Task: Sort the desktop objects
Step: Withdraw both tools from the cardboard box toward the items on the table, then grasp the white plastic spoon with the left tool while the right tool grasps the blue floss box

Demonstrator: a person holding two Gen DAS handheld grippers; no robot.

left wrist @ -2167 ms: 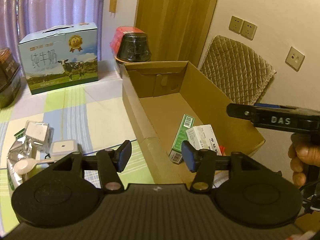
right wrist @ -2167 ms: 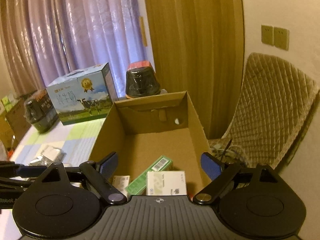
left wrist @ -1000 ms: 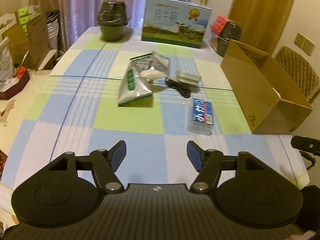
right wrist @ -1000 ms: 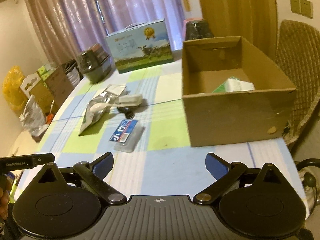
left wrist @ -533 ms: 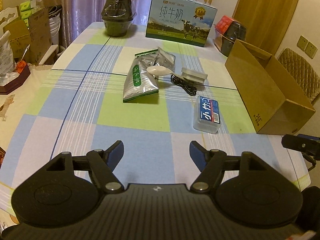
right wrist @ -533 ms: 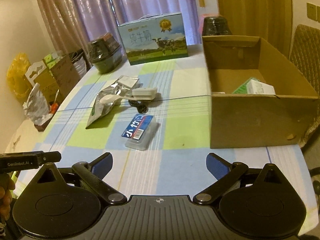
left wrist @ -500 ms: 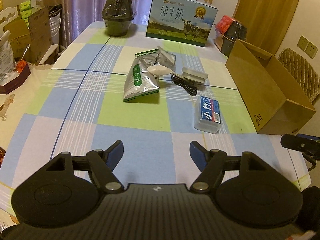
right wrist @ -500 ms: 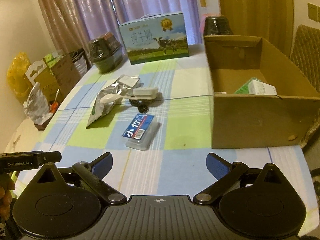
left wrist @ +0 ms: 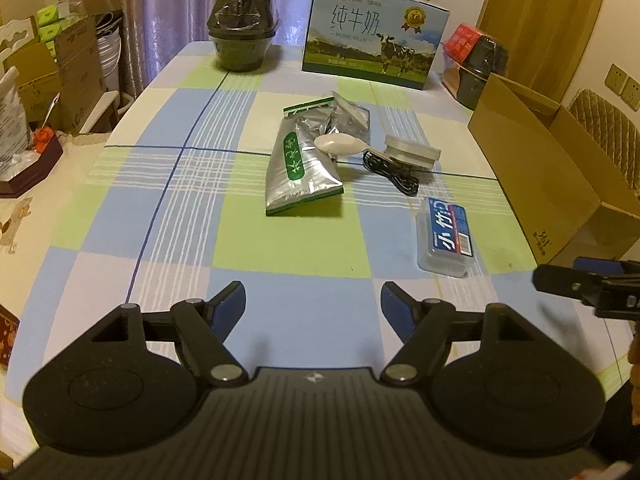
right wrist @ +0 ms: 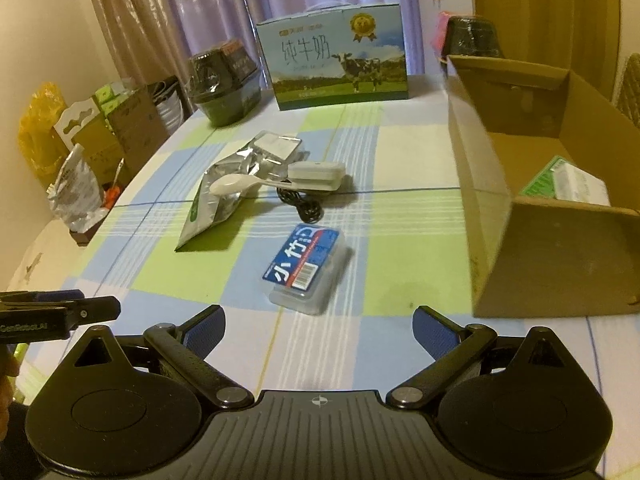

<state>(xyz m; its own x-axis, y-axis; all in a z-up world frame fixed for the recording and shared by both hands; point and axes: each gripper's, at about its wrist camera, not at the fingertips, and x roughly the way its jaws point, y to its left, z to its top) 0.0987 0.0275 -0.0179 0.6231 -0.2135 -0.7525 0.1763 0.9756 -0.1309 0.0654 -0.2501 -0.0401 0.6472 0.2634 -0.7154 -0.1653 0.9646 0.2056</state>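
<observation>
Your counter [left wrist: 168, 240] wears a blue, green and white checked cloth. The open cardboard box [right wrist: 532, 208] sits along its right edge, with a green packet [right wrist: 546, 178] and a white carton [right wrist: 582, 188] lying inside near the box's front wall. The milk carton case [left wrist: 374, 54] stands at the far edge, a dark wrapped tub [left wrist: 242, 38] to its left near the far left corner, another dark tub [left wrist: 480, 68] at the far right corner behind the box.

Mid-counter, a silver foil pouch [left wrist: 298, 168] with a green label lies flat; more crumpled foil packets [left wrist: 344, 114] sit just behind it. A white spoon [left wrist: 340, 145] rests across the pouch top. Just right of the spoon is a white flat case [left wrist: 412, 152], a black cable [left wrist: 394, 174] coiled in front of it and touching it. The clear plastic box with the blue label [left wrist: 448, 236] lies nearer the front, between the pouch and the cardboard box, apart from both.

Your left claw [left wrist: 312, 306] hovers over the front edge, fingers spread wide, gripping nothing. Your right claw [right wrist: 319, 330] is likewise released and empty, lined up just short of the blue-label box. Each claw shows at the side of the other's view.
</observation>
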